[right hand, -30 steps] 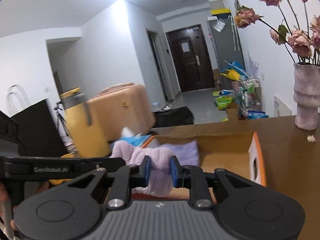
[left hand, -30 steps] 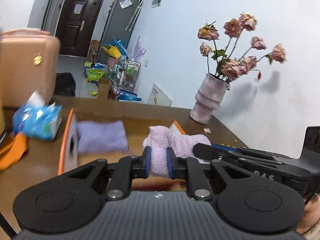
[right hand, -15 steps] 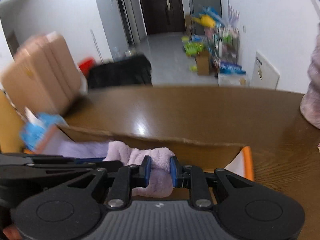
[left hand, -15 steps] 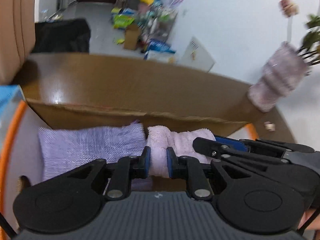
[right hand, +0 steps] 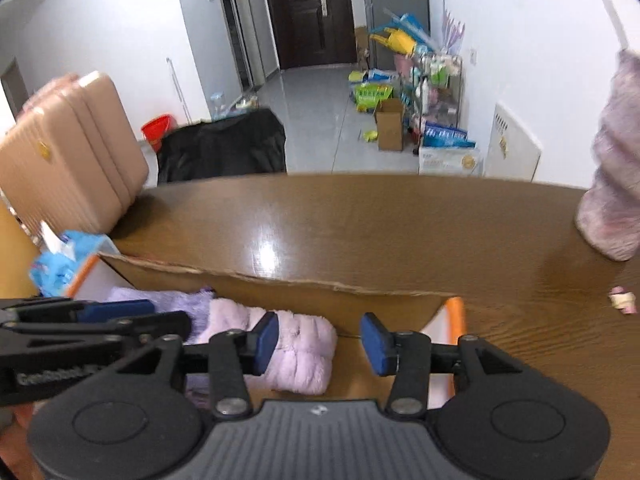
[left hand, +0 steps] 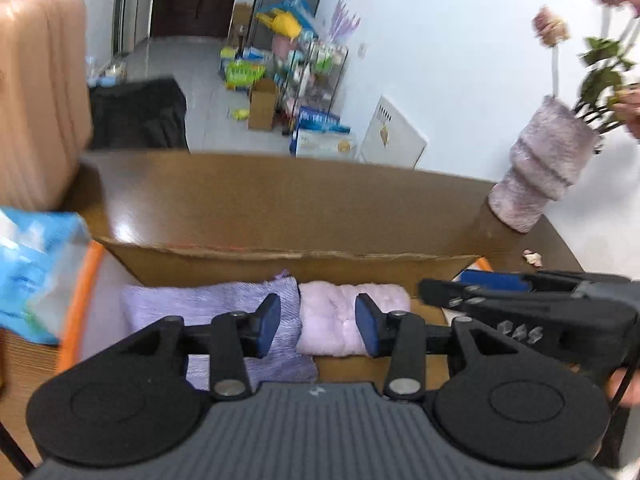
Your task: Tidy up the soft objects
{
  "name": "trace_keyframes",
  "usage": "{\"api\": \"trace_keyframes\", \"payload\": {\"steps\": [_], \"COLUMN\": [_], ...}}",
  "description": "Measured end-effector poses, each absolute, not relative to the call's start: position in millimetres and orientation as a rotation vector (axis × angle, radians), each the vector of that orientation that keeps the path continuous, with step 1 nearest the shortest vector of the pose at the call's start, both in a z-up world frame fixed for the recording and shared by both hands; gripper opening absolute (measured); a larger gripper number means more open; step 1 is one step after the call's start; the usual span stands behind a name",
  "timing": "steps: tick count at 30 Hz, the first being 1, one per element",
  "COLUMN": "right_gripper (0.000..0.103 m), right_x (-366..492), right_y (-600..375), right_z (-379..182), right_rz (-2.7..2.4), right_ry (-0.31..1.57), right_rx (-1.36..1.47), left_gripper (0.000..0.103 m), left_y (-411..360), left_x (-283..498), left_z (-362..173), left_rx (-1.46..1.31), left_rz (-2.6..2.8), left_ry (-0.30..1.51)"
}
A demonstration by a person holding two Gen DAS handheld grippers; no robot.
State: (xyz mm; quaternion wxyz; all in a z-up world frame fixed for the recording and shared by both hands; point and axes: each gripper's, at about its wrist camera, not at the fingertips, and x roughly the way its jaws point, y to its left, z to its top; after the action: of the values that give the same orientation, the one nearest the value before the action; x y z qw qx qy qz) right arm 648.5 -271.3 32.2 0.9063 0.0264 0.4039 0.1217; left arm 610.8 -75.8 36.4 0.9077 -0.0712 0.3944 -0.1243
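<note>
A rolled pale pink fluffy towel (left hand: 340, 320) lies inside the cardboard box (left hand: 280, 264), beside a folded lilac towel (left hand: 208, 308). My left gripper (left hand: 318, 326) is open, its jaws on either side of the pink towel's near end and apart from it. My right gripper (right hand: 320, 338) is open above the box; the pink towel (right hand: 296, 344) lies by its left finger. The lilac towel (right hand: 168, 300) shows behind the left gripper's body (right hand: 80, 328). The right gripper's body (left hand: 540, 304) shows in the left wrist view.
The box has orange-edged flaps (right hand: 452, 320) and sits on a brown wooden table (right hand: 360, 224). A fuzzy pink vase (left hand: 540, 176) with dried roses stands at the right. A blue tissue pack (left hand: 32, 264) is left of the box. A pink suitcase (right hand: 68, 152) stands beyond the table.
Both grippers held the pink towel and lowered it into the box. Now both have opened and the towel lies free beside the lilac towel.
</note>
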Motion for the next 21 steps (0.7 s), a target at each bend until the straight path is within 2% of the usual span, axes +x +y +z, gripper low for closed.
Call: {"api": "trace_keyframes", "payload": {"steps": [4, 7, 8, 9, 14, 21], "right_gripper": [0.056, 0.060, 0.066, 0.072, 0.073, 0.075], "right_x": [609, 566, 550, 531, 467, 401], "right_y": [-288, -302, -306, -309, -314, -295], "right_z": [79, 117, 128, 139, 166, 184], "right_rz": [0.232, 0.207, 0.202, 0.198, 0.194, 0.238], "right_ry": [0.759, 0.694, 0.670, 0.640, 0.568, 0.503], "right_rx": [0.033, 0.002, -0.008, -0.026, -0.064, -0.066], "left_gripper": [0.047, 0.065, 0.073, 0.075, 0.080, 0.083], "left_y": [-58, -41, -34, -27, -10, -7], "left_x": [568, 530, 514, 500, 442, 379], "left_z": [79, 113, 124, 133, 165, 182], "left_rx": [-0.097, -0.056, -0.047, -0.036, 0.012, 0.012], "left_rz": [-0.218, -0.181, -0.168, -0.159, -0.107, -0.109], "left_ry": [0.744, 0.674, 0.649, 0.629, 0.545, 0.467]}}
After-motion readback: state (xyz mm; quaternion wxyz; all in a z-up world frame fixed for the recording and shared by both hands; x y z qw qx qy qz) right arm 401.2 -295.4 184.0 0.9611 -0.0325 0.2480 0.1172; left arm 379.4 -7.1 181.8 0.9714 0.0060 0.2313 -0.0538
